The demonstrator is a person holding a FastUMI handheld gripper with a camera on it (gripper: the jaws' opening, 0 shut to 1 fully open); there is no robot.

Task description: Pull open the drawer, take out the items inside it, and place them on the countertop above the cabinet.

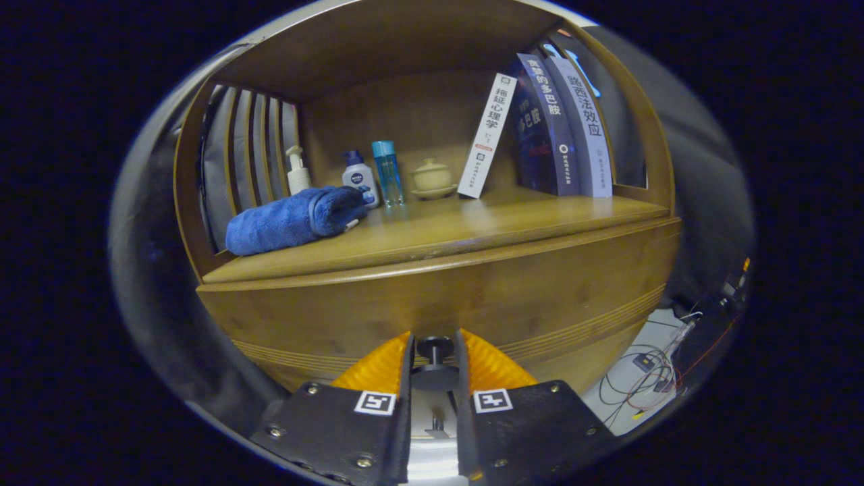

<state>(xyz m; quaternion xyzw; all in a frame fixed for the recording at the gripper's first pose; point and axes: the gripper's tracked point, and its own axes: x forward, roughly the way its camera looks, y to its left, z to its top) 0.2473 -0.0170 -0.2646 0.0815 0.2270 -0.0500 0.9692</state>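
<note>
Gripper [434, 358]: fingers nearly closed, one on each side of the knob [434, 348]
Knob: on the drawer [432, 297] front, between the fingertips
Countertop [432, 229]: above, beyond the fingers

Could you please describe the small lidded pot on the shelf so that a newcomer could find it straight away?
On the wooden countertop, beyond the hand-held gripper closed on the drawer knob, a row stands at the back. The lidded pot sits on a saucer between the clear blue bottle and the leaning white book, the only rounded beige piece.
</note>
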